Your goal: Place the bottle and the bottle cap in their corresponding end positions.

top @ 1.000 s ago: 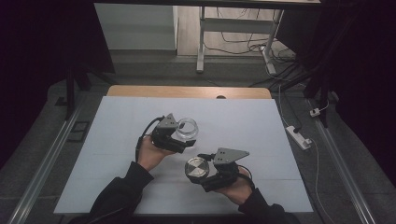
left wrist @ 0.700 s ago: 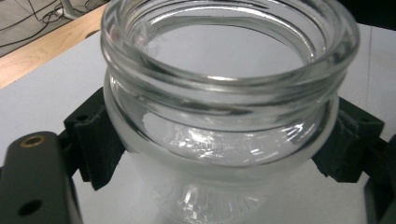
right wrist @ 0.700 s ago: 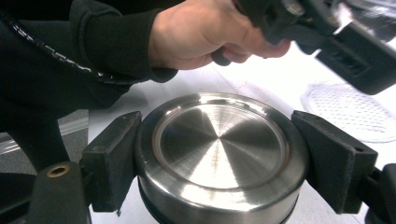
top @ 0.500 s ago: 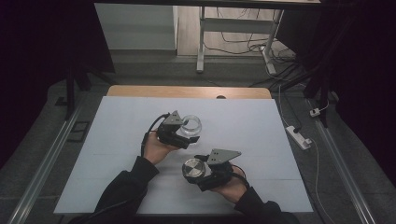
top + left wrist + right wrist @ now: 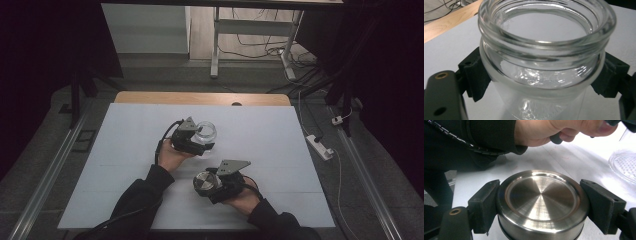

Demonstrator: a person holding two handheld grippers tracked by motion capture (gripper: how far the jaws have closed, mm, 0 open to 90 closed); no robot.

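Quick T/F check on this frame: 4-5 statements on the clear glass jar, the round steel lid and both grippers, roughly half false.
1. The left gripper is clamped on the clear glass jar. True.
2. The jar has its lid on. False: its mouth is open, and the jar looks empty.
3. The right gripper holds the round brushed steel lid between its jaws. True.
4. The lid is touching the jar. False: in the high view they are apart, the lid nearer the person.
5. The tabletop is dark green. False: the white table surface has a wooden strip along its far edge.
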